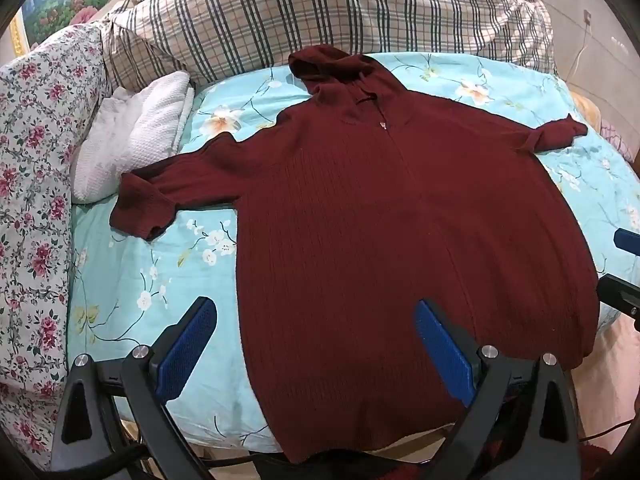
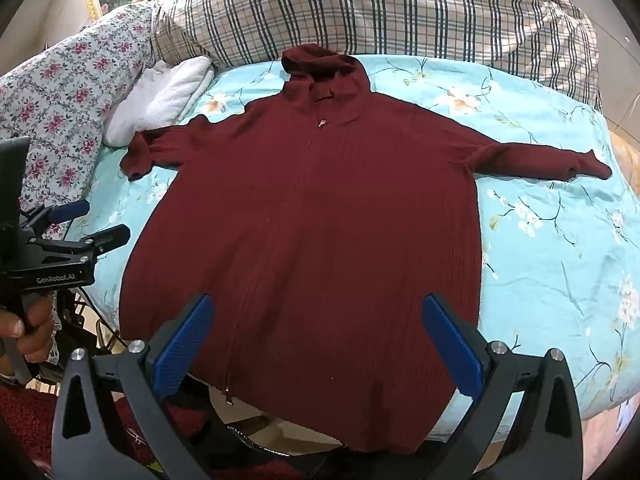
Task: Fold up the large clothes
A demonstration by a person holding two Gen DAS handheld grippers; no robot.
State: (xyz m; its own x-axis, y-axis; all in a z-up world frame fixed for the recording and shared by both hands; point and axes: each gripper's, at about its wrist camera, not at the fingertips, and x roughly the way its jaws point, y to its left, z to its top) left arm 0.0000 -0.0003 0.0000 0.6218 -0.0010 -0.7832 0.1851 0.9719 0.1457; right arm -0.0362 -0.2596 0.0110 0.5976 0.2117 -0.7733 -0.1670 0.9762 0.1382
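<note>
**Hooded knit laid flat, both grippers poised over the hem**

We held the left gripper and the right gripper above the near hem, fingers spread wide, pinching nothing. The dark red hooded cardigan lay face up on the bed, sleeves out to both sides, hood toward the plaid quilt. Its ribbed knit looked thick and limp, so we judged a sleeve should be taken at the cuff and carried across without dragging the floral sheet.
</note>
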